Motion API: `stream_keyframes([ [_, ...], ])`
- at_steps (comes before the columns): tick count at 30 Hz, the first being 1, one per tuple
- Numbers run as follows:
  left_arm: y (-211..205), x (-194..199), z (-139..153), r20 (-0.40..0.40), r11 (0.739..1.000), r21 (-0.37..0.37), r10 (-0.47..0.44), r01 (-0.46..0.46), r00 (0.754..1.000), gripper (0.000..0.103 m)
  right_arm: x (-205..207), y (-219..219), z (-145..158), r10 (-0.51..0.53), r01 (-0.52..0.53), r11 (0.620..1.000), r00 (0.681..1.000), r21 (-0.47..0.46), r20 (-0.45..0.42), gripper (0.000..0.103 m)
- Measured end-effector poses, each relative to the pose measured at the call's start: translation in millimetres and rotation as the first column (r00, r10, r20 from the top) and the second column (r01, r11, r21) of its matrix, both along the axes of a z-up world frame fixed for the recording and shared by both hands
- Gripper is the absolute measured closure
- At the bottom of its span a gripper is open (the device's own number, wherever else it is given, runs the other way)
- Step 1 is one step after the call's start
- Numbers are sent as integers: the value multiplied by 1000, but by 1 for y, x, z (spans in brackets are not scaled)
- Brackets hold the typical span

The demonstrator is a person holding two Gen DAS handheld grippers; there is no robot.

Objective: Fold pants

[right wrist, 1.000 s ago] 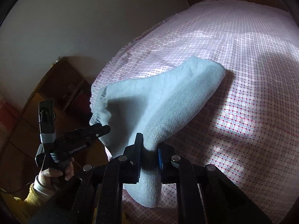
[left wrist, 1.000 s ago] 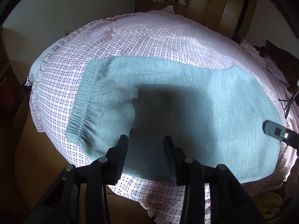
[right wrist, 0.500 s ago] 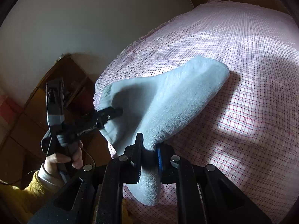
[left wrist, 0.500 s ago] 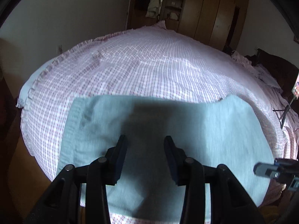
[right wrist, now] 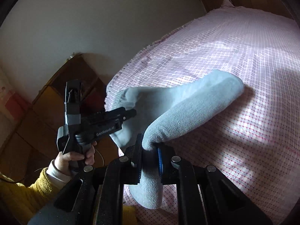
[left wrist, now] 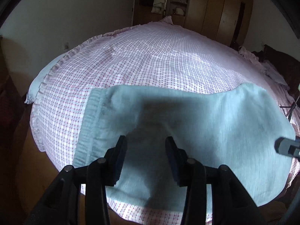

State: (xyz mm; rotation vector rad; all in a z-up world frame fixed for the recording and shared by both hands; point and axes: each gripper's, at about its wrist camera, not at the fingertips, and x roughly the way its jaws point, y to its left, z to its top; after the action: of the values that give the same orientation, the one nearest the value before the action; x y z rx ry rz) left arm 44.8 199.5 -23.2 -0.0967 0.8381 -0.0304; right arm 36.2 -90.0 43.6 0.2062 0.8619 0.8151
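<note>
**Left wrist view: pants on checked bed**

A pink checked bedspread [left wrist: 159,60] fills the room before wooden wardrobes [left wrist: 221,11]. The left gripper [left wrist: 146,150] hangs spread, apparently just above the blue pants [left wrist: 215,123]. The right gripper [right wrist: 150,161] pinches their lifted edge.

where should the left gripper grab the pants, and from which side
Grip the elastic waistband at its near corner, coming in from the bed's near edge. The left gripper hovers open above the pants there, while the right gripper is clamped on the other end, lifting it.
</note>
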Motion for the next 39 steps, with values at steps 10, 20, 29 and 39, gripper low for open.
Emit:
stream_keyframes([
  [10,65,-18,-5,-38,984,9,176,-176,984,59,11,84,33,234,-231,972,967,-37,102,97],
  [20,94,-10,2,-2,976,-9,220,-220,976,59,47,169,0,303,-303,953,953,11,-19,97],
  [29,124,-26,7,-1,960,-20,281,-281,960,59,64,216,-28,276,-279,960,957,-11,-93,80],
  [39,127,-24,25,11,959,-206,202,-196,979,54,46,169,-19,230,-231,972,973,-49,-37,66],
])
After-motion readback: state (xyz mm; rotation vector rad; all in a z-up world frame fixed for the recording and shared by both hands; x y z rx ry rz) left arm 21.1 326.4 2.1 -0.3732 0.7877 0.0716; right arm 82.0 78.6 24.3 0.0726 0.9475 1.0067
